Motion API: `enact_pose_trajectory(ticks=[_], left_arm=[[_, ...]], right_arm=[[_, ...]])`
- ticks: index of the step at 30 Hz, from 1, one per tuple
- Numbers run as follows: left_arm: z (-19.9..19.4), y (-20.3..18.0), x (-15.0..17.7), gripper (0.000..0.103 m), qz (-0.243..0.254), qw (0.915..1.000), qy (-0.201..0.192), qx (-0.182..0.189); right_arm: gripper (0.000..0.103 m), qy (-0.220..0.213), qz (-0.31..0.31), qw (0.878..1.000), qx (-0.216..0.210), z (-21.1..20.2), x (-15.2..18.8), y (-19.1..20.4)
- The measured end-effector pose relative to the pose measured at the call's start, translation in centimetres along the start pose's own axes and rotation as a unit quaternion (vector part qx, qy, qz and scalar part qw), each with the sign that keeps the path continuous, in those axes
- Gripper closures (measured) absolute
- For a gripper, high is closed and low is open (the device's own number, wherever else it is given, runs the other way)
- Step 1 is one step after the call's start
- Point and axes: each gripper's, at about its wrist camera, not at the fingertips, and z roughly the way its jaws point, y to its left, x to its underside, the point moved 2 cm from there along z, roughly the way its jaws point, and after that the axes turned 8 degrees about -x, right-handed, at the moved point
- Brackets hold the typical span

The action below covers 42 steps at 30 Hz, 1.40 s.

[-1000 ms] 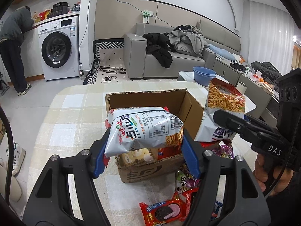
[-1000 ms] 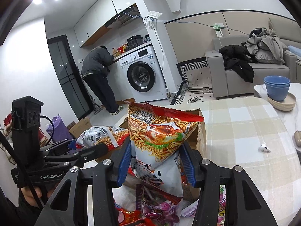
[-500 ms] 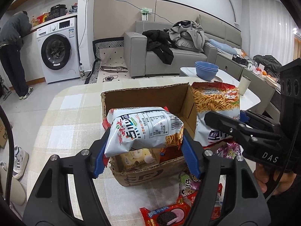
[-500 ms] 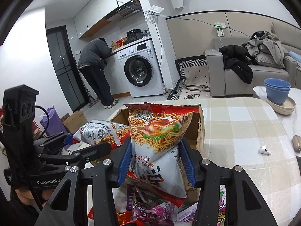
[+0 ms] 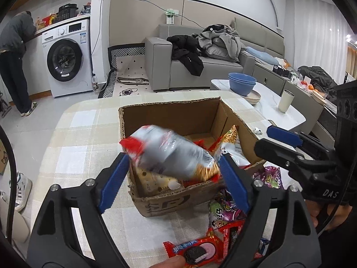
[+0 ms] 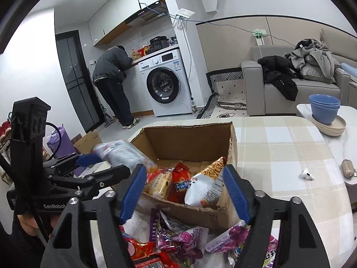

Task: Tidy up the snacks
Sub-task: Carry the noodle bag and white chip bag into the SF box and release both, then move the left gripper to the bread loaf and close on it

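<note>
Snacks are the job, and most that show sit in or beside the cardboard box (image 5: 178,120) on the checked tablecloth (image 5: 75,138). Leftmost, the left gripper (image 5: 173,178) has its blue fingers spread wide, and a silver bag (image 5: 169,154) with a red end is blurred between them, touching neither as far as can be told, just above the box's near-left corner. That bag may catch the near wall (image 5: 169,201) and tip out onto the cloth, since it hangs close to the rim and is tilted. Inside, a cracker packet (image 6: 159,184), a red packet (image 6: 180,183) and a noodle bag (image 6: 207,185) already fill the near end, so a landing bag could slide off them. Further right, the right gripper (image 6: 185,192) is also wide and holds nothing; its noodle bag leans on the right wall and may flop over it. Loose purple sweets (image 6: 183,239) and a cookie packet (image 5: 196,251) lie in front of the box and could be swept off by either tool.
</note>
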Motion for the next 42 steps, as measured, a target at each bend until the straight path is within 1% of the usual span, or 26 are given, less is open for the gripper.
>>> enact_pose_trajectory(ticks=[2,4,6,7,8,9,12,16,20,23,26,30,36,42], left_arm=[[-0.4,0.0,0.0,0.018,0.005,1.0,0.001,-0.004],[-0.9,0.0,0.1,0.016,0.007,1.0,-0.001,-0.006],[-1.5,0.0,0.3,0.015,0.006,1.0,0.0,-0.004],[-1.8,0.0,0.5,0.013,0.006,1.0,0.0,-0.002],[-2.1,0.0,0.6,0.005,0.006,1.0,0.002,-0.001],[-2.4,0.0,0.7,0.001,0.006,1.0,0.002,-0.003],[-3.5,0.0,1.5,0.001,0.002,1.0,-0.005,-0.002],[-4.5,0.0,2.7,0.001,0.001,1.0,0.004,-0.003],[-5.6,0.3,4.1,0.001,-0.001,1.0,0.009,-0.004],[-6.2,0.7,4.9,0.001,-0.005,0.9999,0.012,-0.001],[-6.9,0.8,5.8,0.001,-0.004,0.9999,0.014,-0.003],[-7.6,1.0,7.0,0.001,-0.002,0.9998,0.019,-0.005],[-8.5,0.9,8.9,0.001,-0.003,0.9996,0.026,0.006],[-9.0,0.4,10.4,0.001,0.006,0.9992,0.037,0.011]], right_arm=[[0.01,-0.003,0.001,1.0,0.006,-0.5,0.3,0.0],[0.004,-0.004,0.007,1.0,0.013,-1.2,0.6,-0.2],[0.003,-0.005,0.014,1.0,0.017,-1.9,0.8,-0.4],[0.001,-0.005,0.016,1.0,0.019,-2.2,0.9,-0.5],[0.001,-0.006,0.019,1.0,0.022,-2.6,1.1,-0.7],[0.001,-0.006,0.023,0.999,0.022,-3.0,1.3,-0.8],[0.001,0.001,0.027,1.0,0.012,-4.1,2.2,-0.6],[0.001,0.013,0.029,0.999,0.017,-5.1,3.3,-0.5],[0.001,0.041,0.036,0.998,0.005,-5.4,4.6,-0.3],[0.001,0.049,0.036,0.998,0.008,-5.6,5.3,-0.1],[0.0,0.056,0.041,0.998,0.0,-5.8,6.0,0.3],[0.0,0.067,0.031,0.997,-0.003,-5.9,7.0,0.9],[0.0,0.097,0.016,0.995,-0.001,-5.7,8.4,2.1],[0.0,0.104,-0.002,0.995,0.0,-6.2,9.3,3.1]])
